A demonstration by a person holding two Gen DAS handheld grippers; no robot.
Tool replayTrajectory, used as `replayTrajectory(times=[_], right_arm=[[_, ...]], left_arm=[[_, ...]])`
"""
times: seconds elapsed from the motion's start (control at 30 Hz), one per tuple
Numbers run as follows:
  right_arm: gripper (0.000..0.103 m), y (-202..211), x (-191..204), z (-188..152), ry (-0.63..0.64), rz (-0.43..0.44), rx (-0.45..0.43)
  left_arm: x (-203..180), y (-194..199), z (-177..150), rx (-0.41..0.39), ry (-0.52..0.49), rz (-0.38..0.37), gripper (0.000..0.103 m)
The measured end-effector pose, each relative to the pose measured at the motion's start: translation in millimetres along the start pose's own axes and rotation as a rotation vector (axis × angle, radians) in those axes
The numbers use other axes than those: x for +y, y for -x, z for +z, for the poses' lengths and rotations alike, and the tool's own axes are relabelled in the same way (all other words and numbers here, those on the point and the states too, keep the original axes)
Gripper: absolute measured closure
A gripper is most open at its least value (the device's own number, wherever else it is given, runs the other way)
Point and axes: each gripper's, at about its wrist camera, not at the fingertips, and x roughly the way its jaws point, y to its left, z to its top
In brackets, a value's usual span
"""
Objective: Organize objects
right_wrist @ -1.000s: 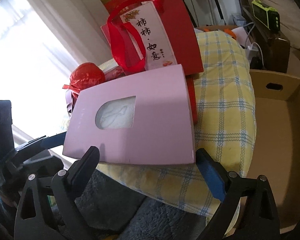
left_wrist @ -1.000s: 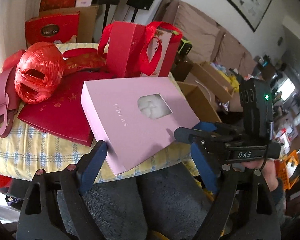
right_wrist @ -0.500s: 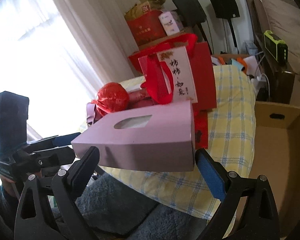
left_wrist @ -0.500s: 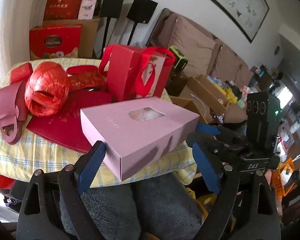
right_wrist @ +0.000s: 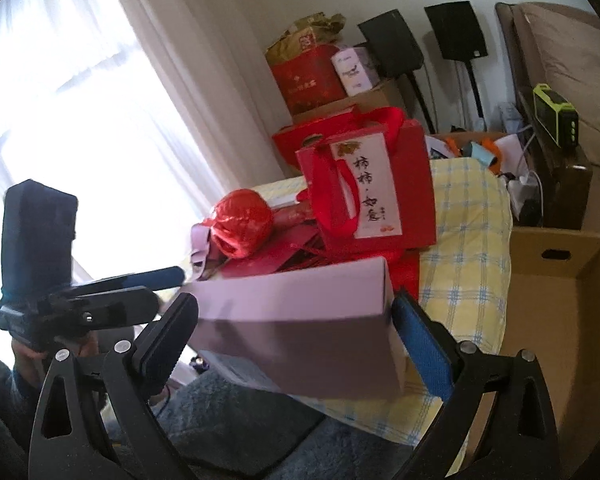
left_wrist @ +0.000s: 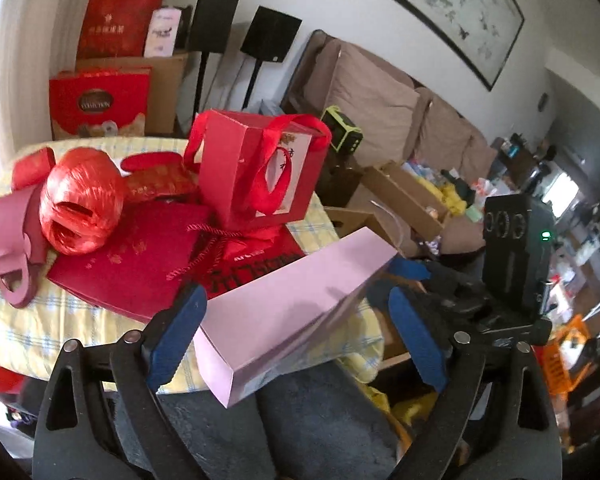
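Only right view shows cardboard box (right_wrist: 556,292), curtain (right_wrist: 172,92)

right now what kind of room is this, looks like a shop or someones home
Most likely a home living room in the middle of a tidy-up. A sofa with brown cushions runs under a framed painting, speakers on stands sit in the corner, and open cardboard boxes stand on the floor.
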Motion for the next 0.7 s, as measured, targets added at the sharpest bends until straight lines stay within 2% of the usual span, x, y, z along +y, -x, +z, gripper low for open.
replayTrajectory(times=[0.1, 0.2, 0.3, 0.4, 0.57, 0.7], right_arm=[[0.004, -15.3, -2.5, -8.5, 0.006, -0.038, 0.051], [0.004, -18.7, -3.1, -11.0, 0.011, -0.044, 0.054], [0.004, -18.1, -7.8, -13.4, 0.01, -0.047, 0.06], [0.004, -11.8, -16.0, -13.5, -0.004, -0.055, 0.052], [0.004, 2.4, -31.6, -7.2, -0.085, 0.028, 0.002], [0.004, 7.0, -40.3, -2.8, -0.156, 0.081, -0.008]], left_arm=[[-4.0, -1.7, -1.6, -0.005, -0.028, 0.027, 0.012], [1.0, 0.8, -3.1, -0.017, -0.014, 0.015, 0.01], [15.0, 1.4, -1.7, -0.014, 0.029, 0.05, 0.01], [35.8, 6.5, -2.6, -0.017, 0.111, 0.041, 0.01], [58.2, 5.1, -9.3, 0.006, 0.199, 0.028, 0.01], [54.5, -2.6, -16.0, 0.041, 0.186, 0.019, 0.01]])
